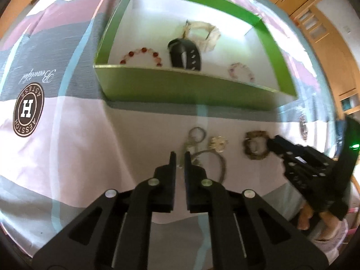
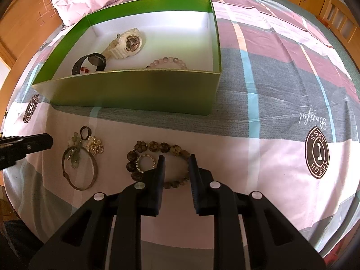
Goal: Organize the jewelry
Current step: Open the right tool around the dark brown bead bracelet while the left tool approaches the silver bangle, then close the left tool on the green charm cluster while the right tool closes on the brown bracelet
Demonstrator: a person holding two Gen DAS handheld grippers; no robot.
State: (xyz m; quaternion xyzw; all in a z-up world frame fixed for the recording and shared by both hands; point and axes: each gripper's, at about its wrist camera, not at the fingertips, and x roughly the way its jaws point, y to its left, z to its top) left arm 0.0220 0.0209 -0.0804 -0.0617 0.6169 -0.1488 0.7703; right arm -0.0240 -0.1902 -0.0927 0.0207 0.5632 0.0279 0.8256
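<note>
Left gripper [image 1: 180, 157] has its jaws nearly shut, empty, right over the bangle [image 1: 216, 164]; right gripper [image 2: 176, 160], jaws partly open and empty, straddles the bead bracelet [image 2: 157, 164] lying crosswise.

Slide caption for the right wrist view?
Right gripper poised over a brown bead bracelet on the bedspread; green box already holds watches.
</note>
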